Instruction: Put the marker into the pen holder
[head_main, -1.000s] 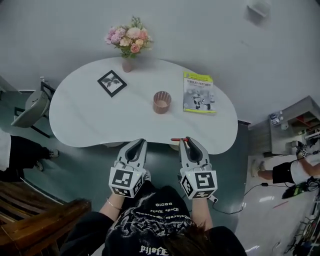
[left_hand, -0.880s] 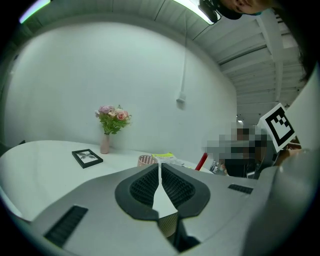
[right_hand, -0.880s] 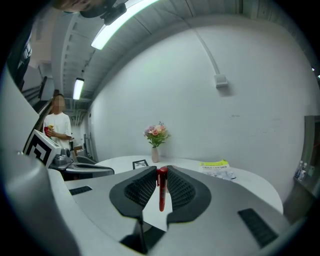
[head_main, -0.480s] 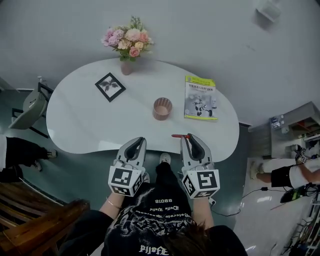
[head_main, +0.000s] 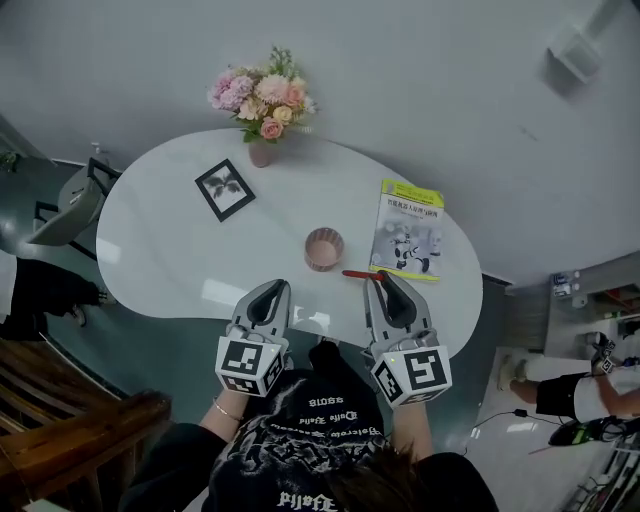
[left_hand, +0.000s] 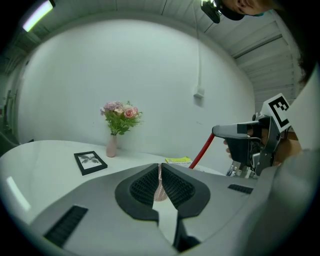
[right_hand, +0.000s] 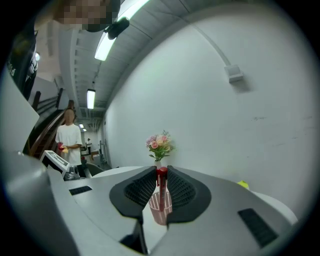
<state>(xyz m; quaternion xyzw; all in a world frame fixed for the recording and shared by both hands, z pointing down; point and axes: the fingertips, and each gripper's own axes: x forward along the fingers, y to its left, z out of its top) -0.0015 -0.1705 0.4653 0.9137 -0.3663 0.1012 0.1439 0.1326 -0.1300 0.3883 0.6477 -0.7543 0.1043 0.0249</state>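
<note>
Sticking sideways out of the right gripper (head_main: 383, 282), whose jaws pinch it, the red marker (head_main: 357, 274) hangs above the white table (head_main: 170, 230), near the pink pen holder (head_main: 324, 248) but not over it. Pickup looks done; insertion remains. The left gripper (head_main: 268, 293) is closed, empty.

Left tongs (head_main: 272, 287) closed empty; right tongs (head_main: 383, 280) clamp the marker (head_main: 356, 274).

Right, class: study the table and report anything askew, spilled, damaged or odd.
Nothing spilled or damaged. The pen holder and vase stand upright; only the picture frame sits turned at a slant.
</note>
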